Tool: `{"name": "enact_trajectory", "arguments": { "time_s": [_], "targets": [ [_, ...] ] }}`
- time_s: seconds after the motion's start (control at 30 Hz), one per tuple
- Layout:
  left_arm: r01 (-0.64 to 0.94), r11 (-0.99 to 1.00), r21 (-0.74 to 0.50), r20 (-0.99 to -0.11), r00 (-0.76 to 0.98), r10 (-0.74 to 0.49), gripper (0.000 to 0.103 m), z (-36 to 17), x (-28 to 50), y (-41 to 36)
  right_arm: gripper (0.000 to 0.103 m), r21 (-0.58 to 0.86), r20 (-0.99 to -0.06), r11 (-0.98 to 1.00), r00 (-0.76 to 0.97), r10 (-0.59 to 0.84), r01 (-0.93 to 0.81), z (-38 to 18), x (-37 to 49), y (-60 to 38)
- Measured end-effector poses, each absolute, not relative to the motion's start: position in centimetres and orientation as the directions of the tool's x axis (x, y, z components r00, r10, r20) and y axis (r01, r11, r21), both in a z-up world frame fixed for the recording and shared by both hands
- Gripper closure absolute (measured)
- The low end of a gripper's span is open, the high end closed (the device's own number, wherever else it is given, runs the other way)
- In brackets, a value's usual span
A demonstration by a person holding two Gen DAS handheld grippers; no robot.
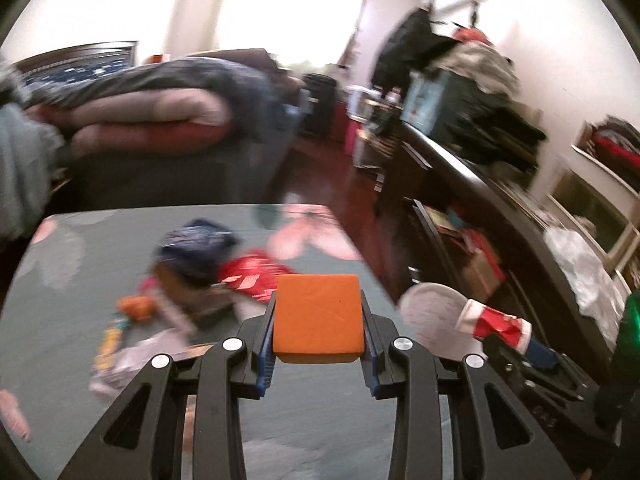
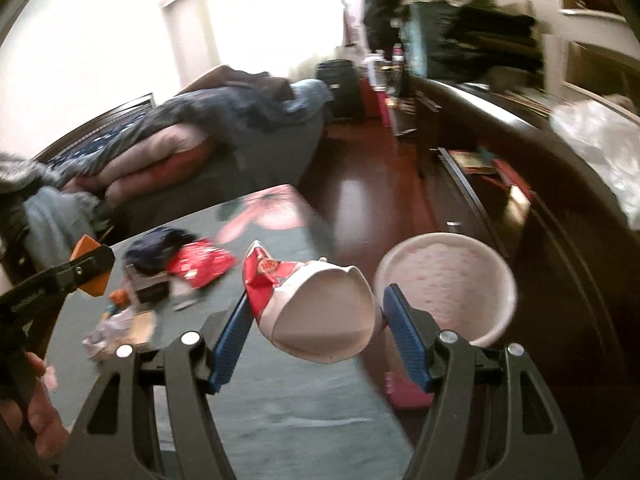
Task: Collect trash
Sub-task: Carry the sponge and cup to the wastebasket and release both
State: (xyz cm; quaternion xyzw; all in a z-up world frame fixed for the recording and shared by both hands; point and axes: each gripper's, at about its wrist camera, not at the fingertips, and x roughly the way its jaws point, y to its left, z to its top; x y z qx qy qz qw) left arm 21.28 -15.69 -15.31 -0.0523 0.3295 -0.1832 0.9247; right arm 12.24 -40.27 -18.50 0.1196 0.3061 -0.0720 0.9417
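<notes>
Left gripper [image 1: 318, 320] pinching an orange block [image 1: 318, 316] square between its pads, held clear above the counter [image 1: 80, 320]. Right gripper [image 2: 316, 320] clamped on a crushed red-and-white paper cup [image 2: 316, 312], mouth toward camera, pale bin [image 2: 448, 284] just beyond its right finger, probably for dropping. Remaining wrappers [image 2: 200, 266] ahead-left on counter.

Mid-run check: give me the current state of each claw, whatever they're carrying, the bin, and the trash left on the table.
Left claw: shut on the orange block.
Orange block: clamped between the pads, off the table.
Right claw: shut on the paper cup.
Paper cup: crushed, held sideways, mouth toward the camera.
Bin: upright beside the table, mouth open.
Table: wrappers still lying on it.
Red wrapper: lying flat on the table, not collected.
</notes>
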Motion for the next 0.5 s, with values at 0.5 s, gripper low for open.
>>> {"name": "enact_trajectory", "arguments": {
  "time_s": [0.5],
  "targets": [
    [0.565, 0.799, -0.205, -0.652, 0.53, -0.542, 0.068, -18.5, 27.1, -33.0, 0.036, 0.181, -0.659, 0.893, 0.725, -0.2, 0.411, -24.0, 14.7, -51.8]
  ]
}}
